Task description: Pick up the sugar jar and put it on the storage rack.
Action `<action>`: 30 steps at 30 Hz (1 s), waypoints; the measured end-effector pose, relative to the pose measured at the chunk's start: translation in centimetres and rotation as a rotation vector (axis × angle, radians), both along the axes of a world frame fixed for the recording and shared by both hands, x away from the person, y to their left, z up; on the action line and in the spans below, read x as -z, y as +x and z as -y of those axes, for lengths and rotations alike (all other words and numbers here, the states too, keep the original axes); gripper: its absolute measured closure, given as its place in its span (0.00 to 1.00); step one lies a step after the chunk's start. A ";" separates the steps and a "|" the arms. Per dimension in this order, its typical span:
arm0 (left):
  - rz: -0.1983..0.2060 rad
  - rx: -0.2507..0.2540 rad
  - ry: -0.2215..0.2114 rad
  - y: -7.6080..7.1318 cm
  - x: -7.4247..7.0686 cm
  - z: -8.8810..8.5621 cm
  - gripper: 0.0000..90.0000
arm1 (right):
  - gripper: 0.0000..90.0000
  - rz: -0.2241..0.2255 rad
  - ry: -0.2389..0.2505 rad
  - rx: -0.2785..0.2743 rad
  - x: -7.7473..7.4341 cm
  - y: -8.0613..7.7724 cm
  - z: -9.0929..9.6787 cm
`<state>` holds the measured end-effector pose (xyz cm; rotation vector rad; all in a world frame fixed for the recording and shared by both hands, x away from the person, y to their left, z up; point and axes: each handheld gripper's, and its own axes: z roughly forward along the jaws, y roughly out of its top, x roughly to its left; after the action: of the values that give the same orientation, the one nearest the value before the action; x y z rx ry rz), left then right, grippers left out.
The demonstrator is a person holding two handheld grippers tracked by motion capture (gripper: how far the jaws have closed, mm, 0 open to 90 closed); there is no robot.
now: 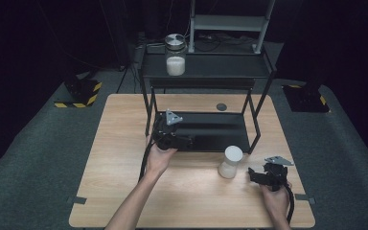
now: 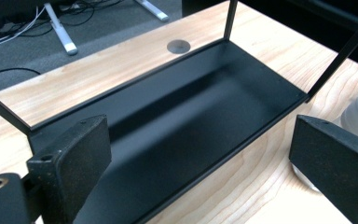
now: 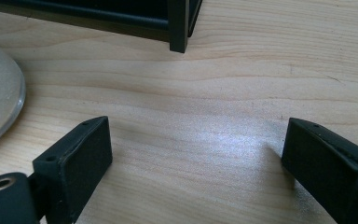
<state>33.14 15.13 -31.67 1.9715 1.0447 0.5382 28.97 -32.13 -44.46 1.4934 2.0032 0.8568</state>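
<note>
Pale woodgrain table [image 1: 124, 143], matte black metal shelf [image 1: 211, 136], white-lidded cylindrical jar [image 1: 231, 162]

A lab-like recording space: dark curtained walls, grey carpet [image 1: 38, 143], hazard-striped stand bases [image 1: 79, 93], loose cables [image 1: 206, 43].

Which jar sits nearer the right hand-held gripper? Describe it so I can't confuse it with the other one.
Start at the black two-tier shelf on the wooden table. Just off its front right leg, on the bare tabletop, stands a small jar, left of the right hand-held gripper. It is all white; the other jar, glass with a metal lid, stands on the top shelf.
</note>
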 end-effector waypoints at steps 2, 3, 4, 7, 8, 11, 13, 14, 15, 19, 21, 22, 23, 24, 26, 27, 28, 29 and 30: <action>-0.003 -0.003 -0.005 -0.2 0.6 -0.1 0.06 | 0.09 0.000 0.000 0.000 0.0 0.0 0.0; -0.007 -0.005 -0.011 -0.2 0.9 -0.2 0.06 | 0.09 0.001 0.000 0.000 0.0 0.0 0.0; -0.013 -0.009 -0.019 -0.3 1.4 -0.3 0.06 | 0.09 0.001 0.000 0.000 0.0 0.0 0.0; -0.027 -0.020 -0.030 -0.5 2.5 -0.6 0.06 | 0.09 0.001 0.000 0.000 0.0 0.0 0.0; -0.031 -0.021 -0.025 -0.5 2.8 -0.6 0.06 | 0.09 0.001 0.000 0.000 0.0 0.0 0.0; -0.042 -0.029 -0.022 -0.7 3.7 -0.7 0.06 | 0.09 0.001 -0.002 -0.001 0.0 0.0 0.0; -0.048 -0.035 -0.019 -0.9 4.3 -0.6 0.06 | 0.09 0.000 -0.001 0.000 0.0 0.0 0.0; -0.049 -0.036 -0.012 -0.9 4.6 -0.6 0.06 | 0.09 0.000 -0.001 0.000 0.0 0.0 0.0; -0.048 -0.041 -0.004 -1.0 4.9 -0.5 0.06 | 0.09 0.000 -0.001 0.000 0.0 0.0 0.0; -0.063 -0.057 0.000 -1.1 6.2 -0.6 0.06 | 0.09 0.000 -0.001 -0.001 0.0 0.0 0.0; -0.072 -0.063 -0.002 -1.2 6.7 -0.7 0.06 | 0.09 0.000 -0.001 -0.001 0.0 0.0 0.0; -0.072 -0.065 0.002 -1.2 6.9 -0.7 0.06 | 0.09 0.000 -0.001 0.000 0.0 0.0 0.0; -0.075 -0.068 -0.003 -1.3 7.1 -0.7 0.06 | 0.09 0.000 -0.001 0.000 0.0 0.0 0.0; -0.078 -0.067 -0.001 -1.4 7.3 -0.7 0.06 | 0.09 0.000 -0.001 0.000 0.0 0.0 0.0; -0.084 -0.069 0.004 -1.5 7.7 -0.6 0.06 | 0.09 0.001 -0.001 -0.001 0.0 0.0 0.0; -0.090 -0.069 0.005 -1.4 7.8 -0.6 0.06 | 0.09 0.001 -0.001 -0.001 0.0 0.0 0.0; -0.095 -0.069 0.008 -1.5 8.0 -0.5 0.06 | 0.09 0.001 -0.001 -0.001 0.0 0.0 0.0; -0.098 -0.071 0.017 -1.5 8.2 -0.3 0.06 | 0.09 0.001 -0.001 -0.001 0.0 0.0 0.0; -0.100 -0.072 0.020 -1.5 8.3 -0.3 0.06 | 0.09 0.001 -0.001 -0.001 0.0 0.0 0.0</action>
<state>31.65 15.39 -40.00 2.0015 1.1794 0.4948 28.97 -32.13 -44.46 1.4911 2.0037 0.8561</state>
